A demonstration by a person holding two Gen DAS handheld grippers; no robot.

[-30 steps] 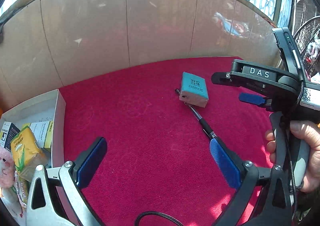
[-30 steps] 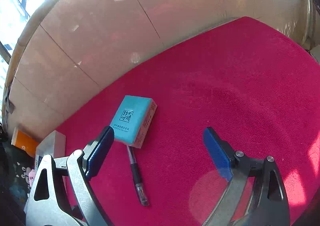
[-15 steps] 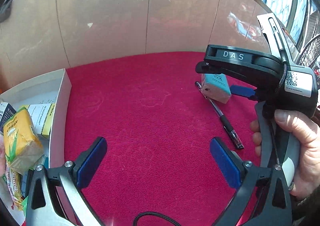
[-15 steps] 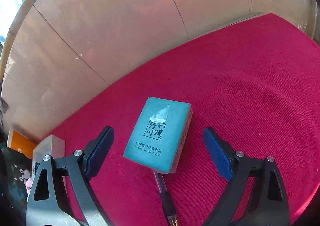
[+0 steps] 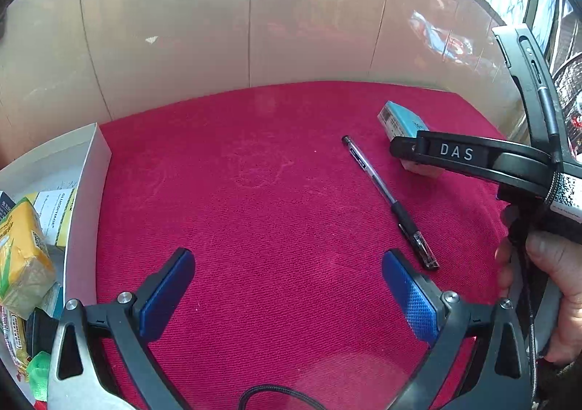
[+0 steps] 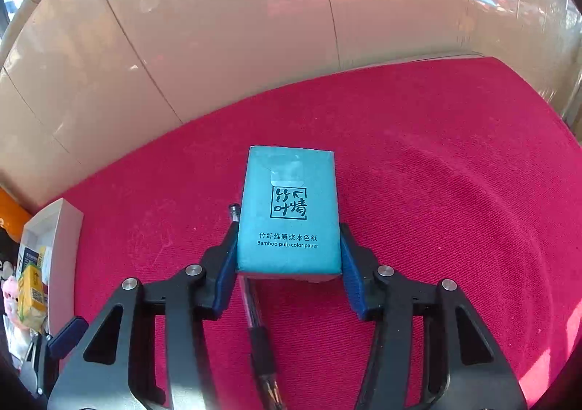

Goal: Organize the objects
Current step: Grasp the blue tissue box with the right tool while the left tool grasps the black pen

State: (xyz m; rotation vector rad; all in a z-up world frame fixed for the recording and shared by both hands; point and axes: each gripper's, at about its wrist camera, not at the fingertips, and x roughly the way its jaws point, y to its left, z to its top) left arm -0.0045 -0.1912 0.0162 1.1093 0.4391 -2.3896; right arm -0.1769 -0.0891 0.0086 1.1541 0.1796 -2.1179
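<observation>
Clamping soft teal tissue pack [image 6: 287, 213] | right gripper [image 6: 287, 264] closing | left gripper [image 5: 287, 293] agape

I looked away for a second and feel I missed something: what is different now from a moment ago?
The right tongs moved in over the teal tissue pack and their jaws have just been closing: the blue pads now press on its two sides. The pack has shifted, so the pen lies mostly uncovered. The left tongs are open and empty as before, and the white box remains at the edge of the red cloth.

Bright sunlight; glare; fisheye-warped edges
</observation>
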